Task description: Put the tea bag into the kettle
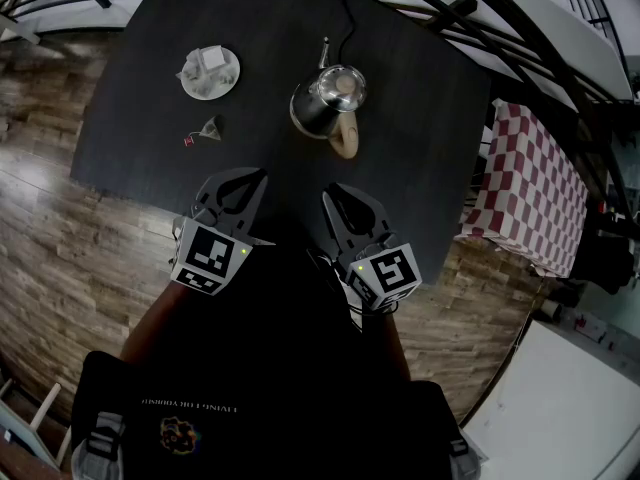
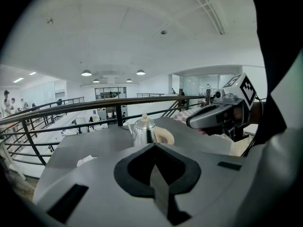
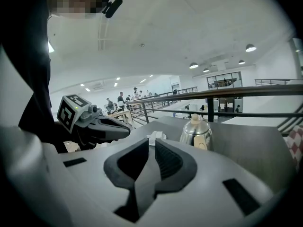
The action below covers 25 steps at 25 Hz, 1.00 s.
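Left gripper (image 1: 240, 190) and right gripper (image 1: 345, 208) both clenched, empty, at table's (image 1: 420, 148) near edge. Tea bag (image 1: 210, 128) lies toward left edge, kettle (image 1: 330, 98) mid-table, lidded. Pickup not begun; next I'd open left gripper toward tea bag.

**Dim head view, bright gripper views**
The head view is underexposed: the dark table (image 1: 400, 168) loses surface detail, and only the steel kettle (image 1: 315, 108) carries small highlights. Both gripper views are evenly lit by round ceiling lamps (image 2: 86, 73) against white walls, with soft, faint shadows. All three views show fisheye curvature, which bows the railing (image 2: 94, 105), and black vignetted corners. The nearest foreground is slightly soft.
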Available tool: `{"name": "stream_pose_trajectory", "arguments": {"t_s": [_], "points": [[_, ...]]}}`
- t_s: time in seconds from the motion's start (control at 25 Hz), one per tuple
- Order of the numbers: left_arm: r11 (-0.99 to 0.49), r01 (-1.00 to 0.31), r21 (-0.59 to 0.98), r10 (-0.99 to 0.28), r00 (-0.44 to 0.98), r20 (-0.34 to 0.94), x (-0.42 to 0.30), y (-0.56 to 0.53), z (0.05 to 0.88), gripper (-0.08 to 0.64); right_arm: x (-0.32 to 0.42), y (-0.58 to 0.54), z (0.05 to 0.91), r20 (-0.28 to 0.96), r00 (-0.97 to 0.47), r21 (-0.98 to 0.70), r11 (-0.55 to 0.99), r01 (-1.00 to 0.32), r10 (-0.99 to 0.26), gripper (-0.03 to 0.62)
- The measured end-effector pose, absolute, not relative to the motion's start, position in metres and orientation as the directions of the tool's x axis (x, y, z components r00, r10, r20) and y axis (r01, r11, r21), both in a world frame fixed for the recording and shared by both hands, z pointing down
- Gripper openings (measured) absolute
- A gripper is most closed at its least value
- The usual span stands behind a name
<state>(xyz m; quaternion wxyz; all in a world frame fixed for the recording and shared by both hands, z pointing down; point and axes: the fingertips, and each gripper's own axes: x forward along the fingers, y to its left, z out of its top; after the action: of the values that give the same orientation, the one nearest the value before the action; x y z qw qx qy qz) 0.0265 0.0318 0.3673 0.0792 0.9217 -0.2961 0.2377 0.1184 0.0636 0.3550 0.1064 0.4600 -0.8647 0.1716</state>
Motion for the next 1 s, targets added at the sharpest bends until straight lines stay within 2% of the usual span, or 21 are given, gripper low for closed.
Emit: {"name": "stream_pose_trajectory", "arguments": {"t_s": [1.0], "points": [[-0.782,-0.623,0.01,-0.535,0.679,0.502,0.004,0.02,0.376,0.006,0.101,0.049,0.364,0.368,-0.584,-0.206,0.549,-0.81,-0.724,0.035]]}}
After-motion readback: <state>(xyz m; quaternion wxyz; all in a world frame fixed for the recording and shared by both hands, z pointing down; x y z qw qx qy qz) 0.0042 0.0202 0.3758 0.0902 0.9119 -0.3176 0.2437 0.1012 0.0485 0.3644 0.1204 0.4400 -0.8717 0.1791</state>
